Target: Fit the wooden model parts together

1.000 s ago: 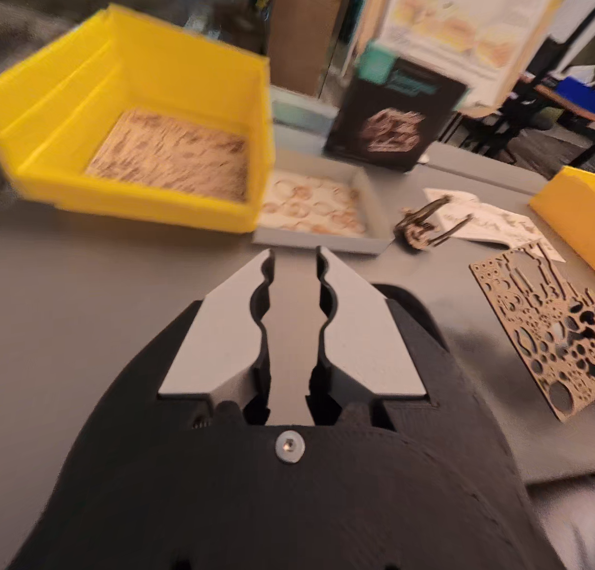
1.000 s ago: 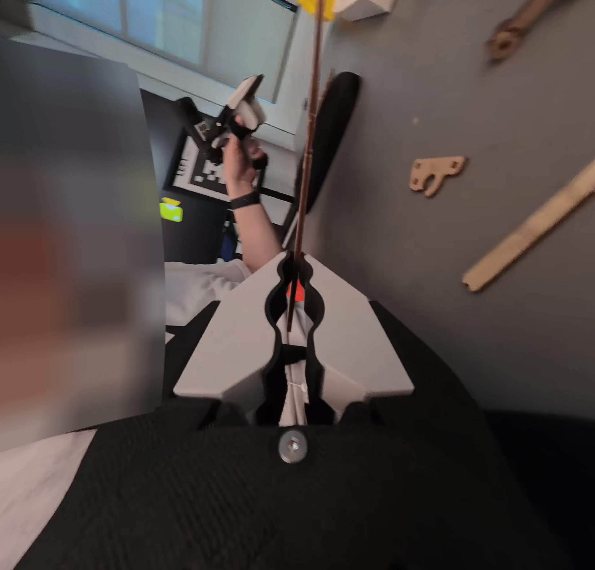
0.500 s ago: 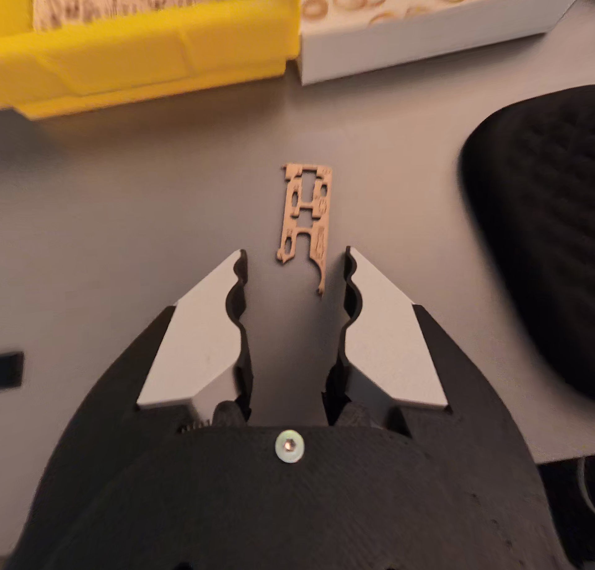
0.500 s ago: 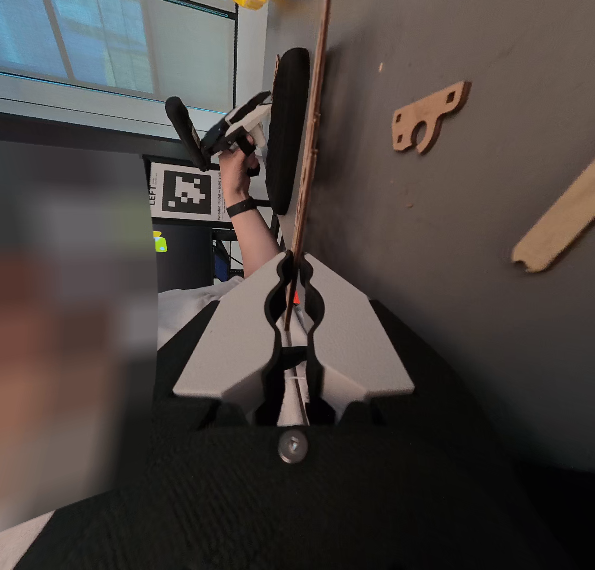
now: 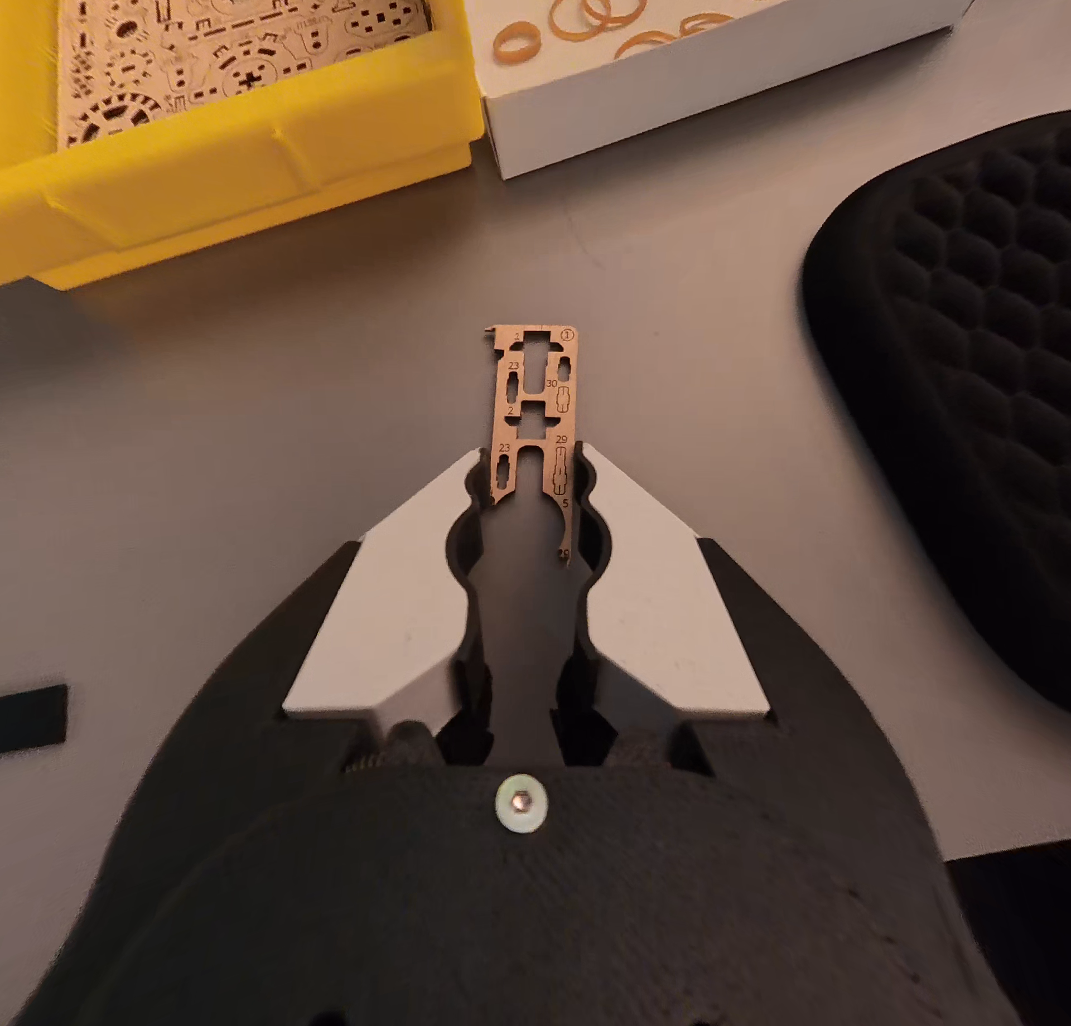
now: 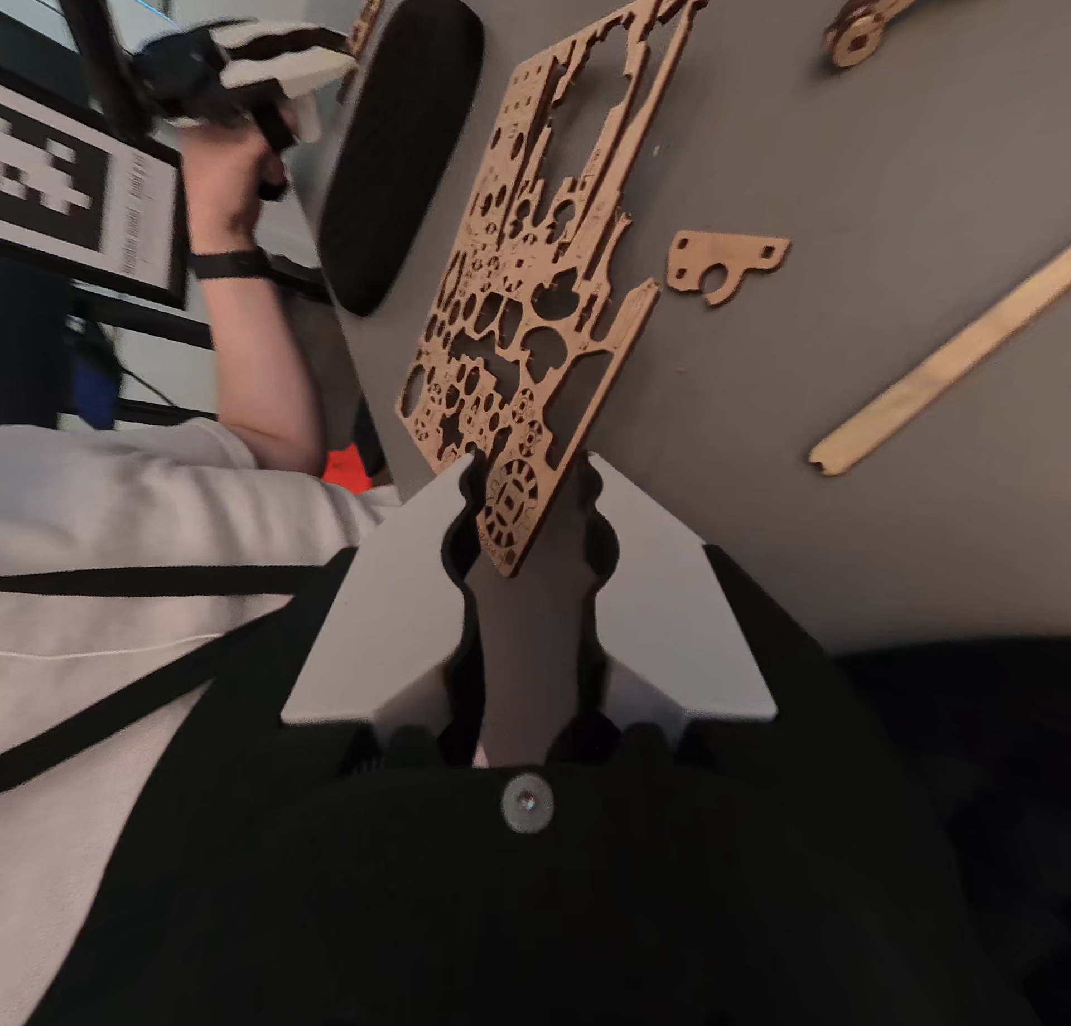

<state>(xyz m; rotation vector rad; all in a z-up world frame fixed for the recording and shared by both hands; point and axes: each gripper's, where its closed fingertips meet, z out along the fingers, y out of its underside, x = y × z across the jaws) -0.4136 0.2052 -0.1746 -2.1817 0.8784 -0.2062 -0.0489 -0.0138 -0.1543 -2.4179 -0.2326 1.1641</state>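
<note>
Left wrist view, fingers (image 5: 530, 453) pinching small wood strip (image 5: 536, 413), right fingers (image 6: 530, 465) apart round fretted sheet (image 6: 545, 268)

I see thin, matt laser-cut wood in the small strip (image 5: 536, 413) and perforated sheet (image 6: 539, 280); the bin (image 5: 261, 152) is smooth yellow plastic.

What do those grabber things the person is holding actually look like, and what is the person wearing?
Both the left gripper and right gripper have rough-textured black plastic bodies, each with one silver screw, and two pale grey wedge-shaped jaws with wavy black inner edges. The person wears a white top and a black wristband.
</note>
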